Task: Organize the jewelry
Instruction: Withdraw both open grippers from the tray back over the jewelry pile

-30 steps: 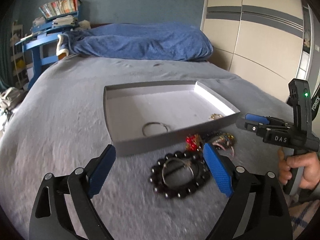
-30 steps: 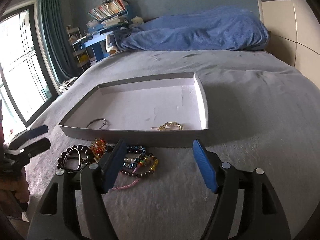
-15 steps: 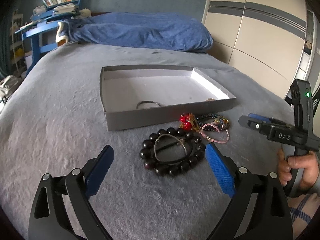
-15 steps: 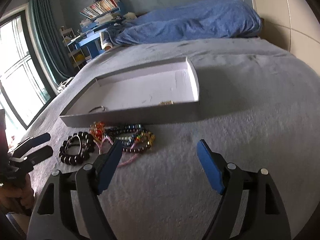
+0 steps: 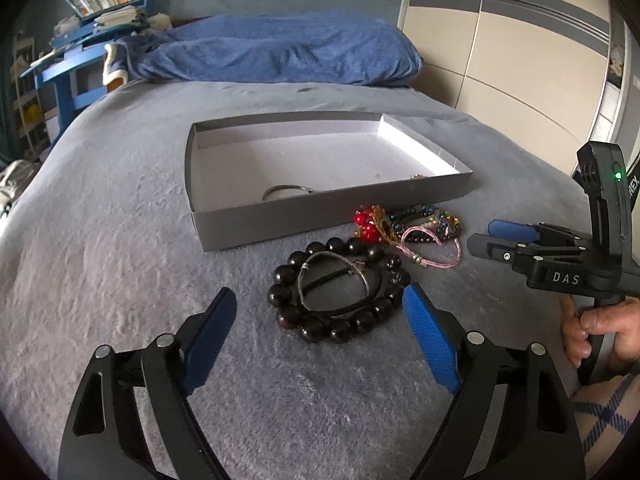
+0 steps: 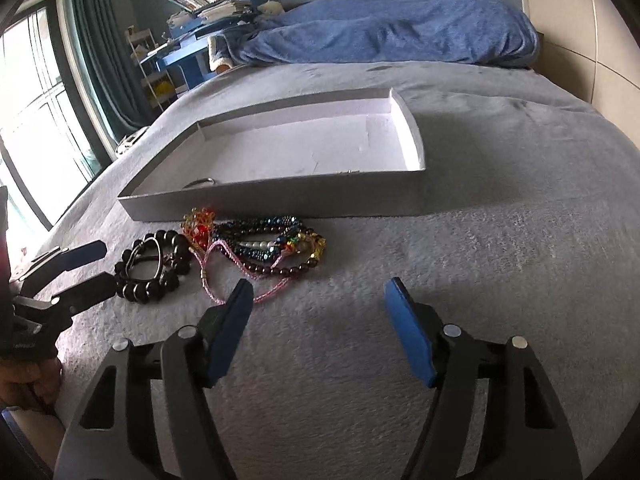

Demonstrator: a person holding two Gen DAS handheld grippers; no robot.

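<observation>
The bedspread (image 5: 120, 248) is grey; the tray (image 5: 256, 224) is grey outside, white within. The big bead bracelet (image 5: 340, 292) is black, ringing a silver bangle (image 5: 332, 276). Beside it lie red beads (image 5: 366, 224), a pink cord (image 5: 436, 246) and a dark strand (image 6: 268, 240) — iridescent blue-green, it seems. Gripper pads (image 5: 428, 344) are blue, the bedding (image 5: 280, 48) blue too.

A shallow tray (image 5: 320, 222) is set on the bed (image 5: 100, 240), with a ring (image 5: 286, 191) lying inside near its front wall. Before the tray a beaded bracelet (image 5: 340, 292) is laid, with a wire bangle (image 5: 334, 280) resting on it. A tangle of bracelets (image 6: 272, 248) is found just to its right.
</observation>
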